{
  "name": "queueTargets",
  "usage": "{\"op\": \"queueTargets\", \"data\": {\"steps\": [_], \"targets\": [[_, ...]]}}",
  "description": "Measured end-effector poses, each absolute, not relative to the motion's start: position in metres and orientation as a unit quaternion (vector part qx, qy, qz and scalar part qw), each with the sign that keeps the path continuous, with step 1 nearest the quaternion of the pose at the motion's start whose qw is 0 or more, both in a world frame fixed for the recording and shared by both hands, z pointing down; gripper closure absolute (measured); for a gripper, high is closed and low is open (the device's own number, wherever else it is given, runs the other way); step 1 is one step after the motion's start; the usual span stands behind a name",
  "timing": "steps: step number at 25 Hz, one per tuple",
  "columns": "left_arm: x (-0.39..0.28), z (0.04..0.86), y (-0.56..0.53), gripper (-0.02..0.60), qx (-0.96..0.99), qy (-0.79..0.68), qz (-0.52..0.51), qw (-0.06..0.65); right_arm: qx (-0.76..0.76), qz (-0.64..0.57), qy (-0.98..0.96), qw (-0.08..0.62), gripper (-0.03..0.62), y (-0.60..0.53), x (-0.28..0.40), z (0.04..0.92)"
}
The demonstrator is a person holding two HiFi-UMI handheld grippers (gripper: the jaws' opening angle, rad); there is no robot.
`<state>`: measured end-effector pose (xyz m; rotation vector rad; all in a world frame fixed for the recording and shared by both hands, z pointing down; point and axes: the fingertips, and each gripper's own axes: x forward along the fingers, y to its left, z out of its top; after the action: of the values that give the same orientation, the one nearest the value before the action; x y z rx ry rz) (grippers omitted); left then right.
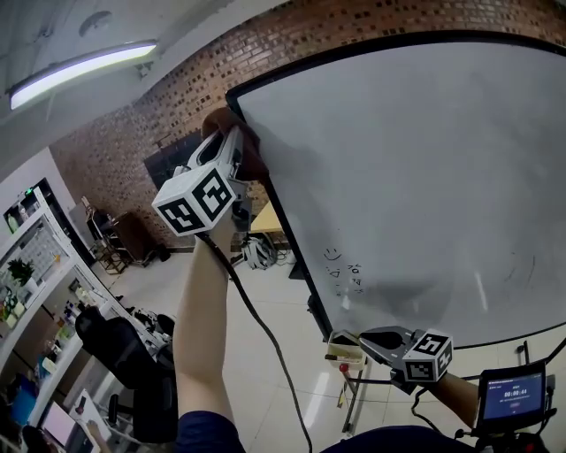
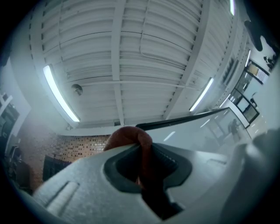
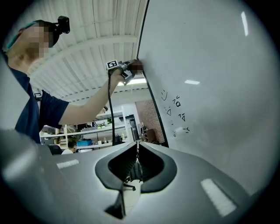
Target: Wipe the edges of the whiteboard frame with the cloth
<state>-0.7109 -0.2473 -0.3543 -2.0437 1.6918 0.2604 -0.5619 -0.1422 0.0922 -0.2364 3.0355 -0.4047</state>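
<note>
Head view: the cloth point(image 1: 251, 161) is pinched by the fingers point(image 2: 87, 183) of the left gripper point(image 1: 237, 140) at the corner of the whiteboard frame point(image 1: 285, 232) for wiping, while the right gripper point(image 1: 376, 339) is held aside, shut and empty.

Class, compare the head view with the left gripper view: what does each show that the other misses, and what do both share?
Head view only: the right gripper, held low, and small handwritten marks on the white whiteboard. Left gripper view only: the left gripper, its jaws seen close, clamped on the reddish-brown cloth. Both: that cloth at the whiteboard's black frame, and the brick wall.
</note>
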Motion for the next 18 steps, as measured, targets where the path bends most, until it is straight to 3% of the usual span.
{"op": "queueTargets", "data": {"steps": [11,18], "targets": [[-0.686,-0.432,-0.249,0.514,-0.725,0.613,0.037,0.312,-0.057,-0.138,0.988,0.028,0.574,-0.134,-0.588,0.096],[-0.641,-0.439,-0.258,0.514,-0.759,0.573,0.038,0.306,-0.066,-0.137,0.988,0.032,0.574,-0.132,-0.591,0.095]]}}
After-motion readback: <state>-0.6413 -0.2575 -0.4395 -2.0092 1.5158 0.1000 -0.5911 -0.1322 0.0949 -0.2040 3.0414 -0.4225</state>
